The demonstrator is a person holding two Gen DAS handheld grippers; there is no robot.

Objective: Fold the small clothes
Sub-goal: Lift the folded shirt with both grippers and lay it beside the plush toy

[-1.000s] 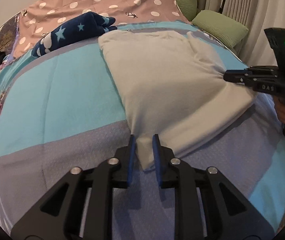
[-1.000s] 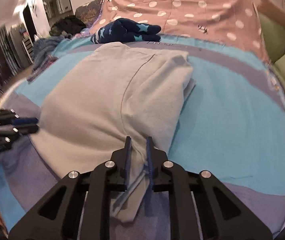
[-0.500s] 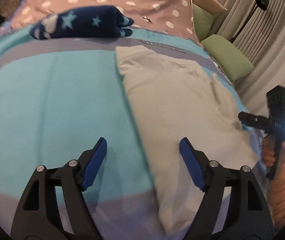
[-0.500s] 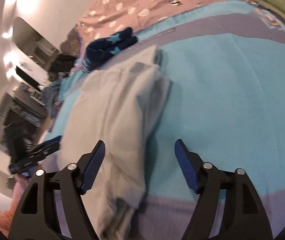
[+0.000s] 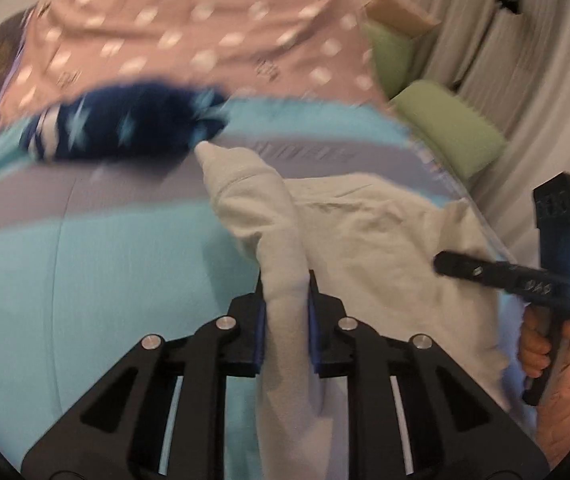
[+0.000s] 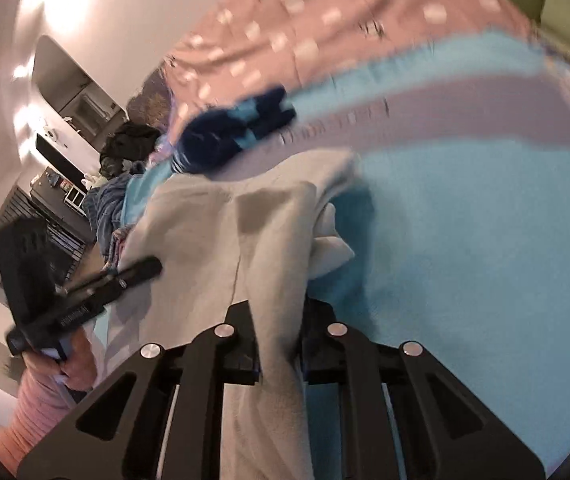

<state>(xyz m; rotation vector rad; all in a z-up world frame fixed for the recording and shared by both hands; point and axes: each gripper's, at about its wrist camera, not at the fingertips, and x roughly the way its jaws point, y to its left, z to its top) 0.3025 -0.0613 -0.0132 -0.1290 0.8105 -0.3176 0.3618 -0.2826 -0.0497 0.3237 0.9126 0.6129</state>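
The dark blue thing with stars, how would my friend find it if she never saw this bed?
Start at the bed's blue and grey blanket. Go to its far end, where the pink spotted cover begins. The dark blue bundle lies there, just beyond the pale grey garment; it is the only dark, star-patterned thing.

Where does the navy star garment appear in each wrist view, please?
Left wrist: navy star garment sits upper left, blurred, beyond the grey garment clamped in the left gripper.
Right wrist: it lies above centre, left of middle, beyond the cloth in the right gripper.
Shared landmark: the pink dotted cover just behind it.
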